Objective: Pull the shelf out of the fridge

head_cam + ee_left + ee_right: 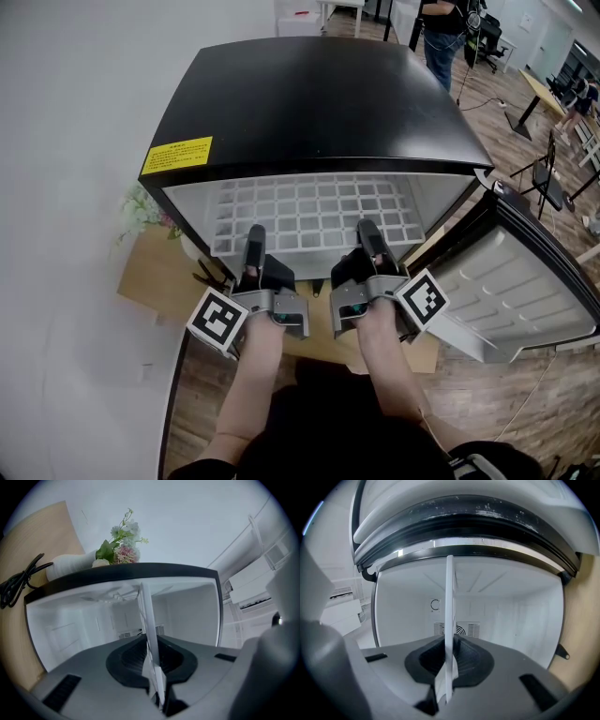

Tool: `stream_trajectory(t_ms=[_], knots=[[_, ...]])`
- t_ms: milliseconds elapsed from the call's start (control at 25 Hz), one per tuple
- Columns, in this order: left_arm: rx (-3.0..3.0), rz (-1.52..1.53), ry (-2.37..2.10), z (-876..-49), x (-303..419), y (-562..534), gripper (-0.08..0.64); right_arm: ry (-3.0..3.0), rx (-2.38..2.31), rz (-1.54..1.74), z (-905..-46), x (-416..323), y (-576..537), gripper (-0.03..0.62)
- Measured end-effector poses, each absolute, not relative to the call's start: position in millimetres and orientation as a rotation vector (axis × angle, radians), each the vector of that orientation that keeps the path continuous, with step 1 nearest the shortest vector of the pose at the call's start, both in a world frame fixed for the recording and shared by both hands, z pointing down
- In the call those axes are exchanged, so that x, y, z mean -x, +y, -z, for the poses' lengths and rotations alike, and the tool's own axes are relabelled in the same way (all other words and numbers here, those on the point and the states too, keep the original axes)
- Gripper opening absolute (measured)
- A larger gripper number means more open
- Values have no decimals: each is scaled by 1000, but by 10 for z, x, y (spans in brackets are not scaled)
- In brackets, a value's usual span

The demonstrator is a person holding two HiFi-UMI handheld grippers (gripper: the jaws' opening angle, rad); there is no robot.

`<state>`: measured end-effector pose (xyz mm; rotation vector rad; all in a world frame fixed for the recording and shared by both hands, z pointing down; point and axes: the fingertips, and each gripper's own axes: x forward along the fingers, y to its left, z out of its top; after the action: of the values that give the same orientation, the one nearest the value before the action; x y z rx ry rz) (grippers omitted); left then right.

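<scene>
A black fridge (314, 103) stands with its door (525, 281) swung open to the right. Its white grid shelf (319, 211) sticks part way out of the cabinet's front. My left gripper (254, 234) is shut on the shelf's front edge at the left. My right gripper (368, 230) is shut on the same edge at the right. In the left gripper view the shelf (147, 625) runs edge-on between the jaws of that gripper (154, 667). The right gripper view shows the shelf (450, 611) pinched the same way by its gripper (447, 667), with the white fridge interior behind.
A wooden table (155, 277) with flowers (141, 211) and a black cable (208, 277) stands left of the fridge, against a white wall. A yellow label (178, 155) is on the fridge top. A person (441, 37) stands far behind. Chairs and desks fill the back right.
</scene>
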<state>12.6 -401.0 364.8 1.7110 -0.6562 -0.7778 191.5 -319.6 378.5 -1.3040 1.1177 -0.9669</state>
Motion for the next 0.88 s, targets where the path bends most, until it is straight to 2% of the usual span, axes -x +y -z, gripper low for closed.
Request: stream_trajectory(t_ms=[880], knots=[[-1716,770,-662,-3657,-73,-3891,38,1114,1307,970,-3789,-1862,-3079,12]])
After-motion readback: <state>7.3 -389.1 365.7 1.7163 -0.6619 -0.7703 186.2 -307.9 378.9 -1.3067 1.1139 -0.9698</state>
